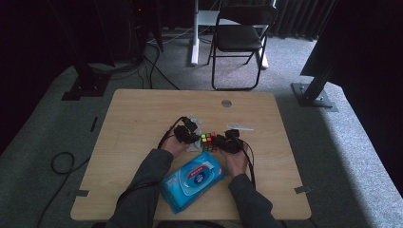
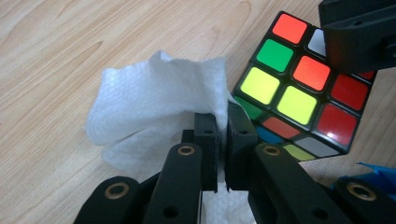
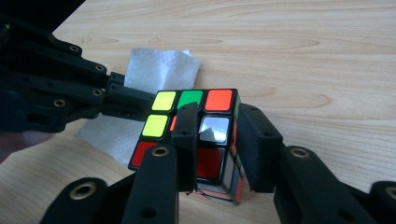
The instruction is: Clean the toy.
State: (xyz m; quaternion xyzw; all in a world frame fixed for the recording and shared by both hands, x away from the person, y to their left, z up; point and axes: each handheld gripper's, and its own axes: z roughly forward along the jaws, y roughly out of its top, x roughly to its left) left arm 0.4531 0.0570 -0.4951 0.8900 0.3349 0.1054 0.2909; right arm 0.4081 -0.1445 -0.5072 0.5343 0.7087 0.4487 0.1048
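A scrambled Rubik's cube (image 1: 207,141) (image 3: 217,100) stands on the wooden table (image 1: 142,109) between my two grippers. My right gripper (image 1: 223,142) (image 3: 217,116) is shut on the cube, one jaw across its top face and the other on its right side. A crumpled white wipe (image 2: 154,93) (image 3: 159,70) is pinched in my left gripper (image 1: 191,137) (image 2: 223,116), whose jaws stand nearly together. The wipe's edge touches the cube (image 2: 299,88) at its near corner. The right gripper's black jaw (image 2: 359,37) covers the cube's far corner in the left gripper view.
A blue pack of wet wipes (image 1: 192,180) lies between the person's forearms near the table's front edge. A black folding chair (image 1: 240,38) and dark stands sit on the carpet beyond the table. Cables trail off the left side.
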